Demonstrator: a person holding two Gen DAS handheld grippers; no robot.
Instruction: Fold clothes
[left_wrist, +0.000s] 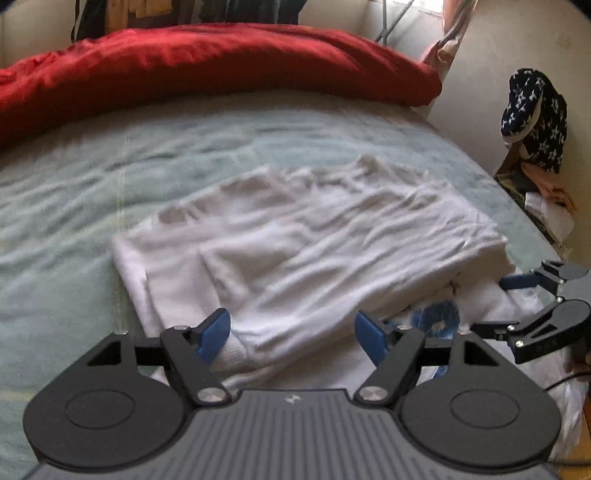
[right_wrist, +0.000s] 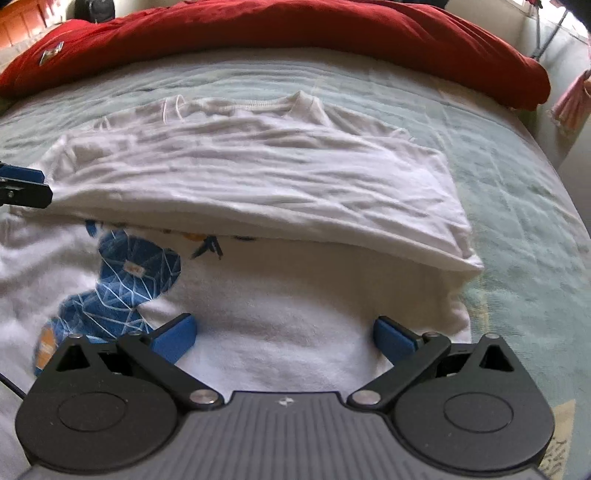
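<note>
White t-shirt (right_wrist: 258, 177) flat on the pale green bedspread (right_wrist: 517, 192), collar toward the red duvet (right_wrist: 295, 29) at the far side. Upper half folded down over the lower half; fold edge running across, just covering the top of the blue print (right_wrist: 129, 273). Looks like first fold laid, next one not yet started.

Left gripper (left_wrist: 291, 332): fingers spread wide, nothing pinched, hanging above the near left edge of the folded layer. Probably lining up for a side fold, hence the open stance.

Right gripper (right_wrist: 284, 336): also spread, empty, blue pads (right_wrist: 173, 338) low over bare white fabric near the hem, right of the print. Contact with the cloth: cannot tell. Placement suggests a hem or corner grab.

Fabric thin and wrinkled, so top layer likely to drag if only one side lifted.

Heap of dark star-print clothes (left_wrist: 535, 114) off beside the bed, untouched.
</note>
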